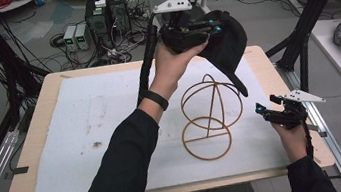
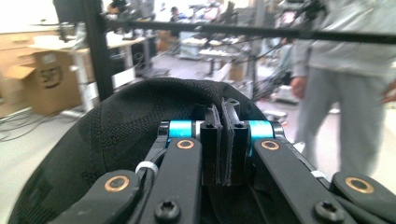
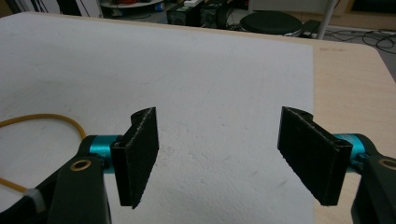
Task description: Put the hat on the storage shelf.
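Table point(image 1: 39, 144): carrying a white foam mat point(image 1: 103, 135). Wire hat stand point(image 1: 209, 118): standing on the mat's right half, golden, empty. Black cap point(image 1: 226, 42): hanging in the air above the stand's far side, brim drooping. Left gripper point(image 1: 212, 25): pinching the cap's fabric, jaws pressed together. Right gripper point(image 1: 260, 112): hovering right of the stand, jaws spread, holding nothing.

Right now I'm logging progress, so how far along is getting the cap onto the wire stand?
Done: the left gripper is shut on the black cap and holds it up above the table. In hand: the cap hangs over the far side of the wire stand, not yet on it. Left: lower it onto the stand's dome and let go. The right gripper waits open beside the stand.
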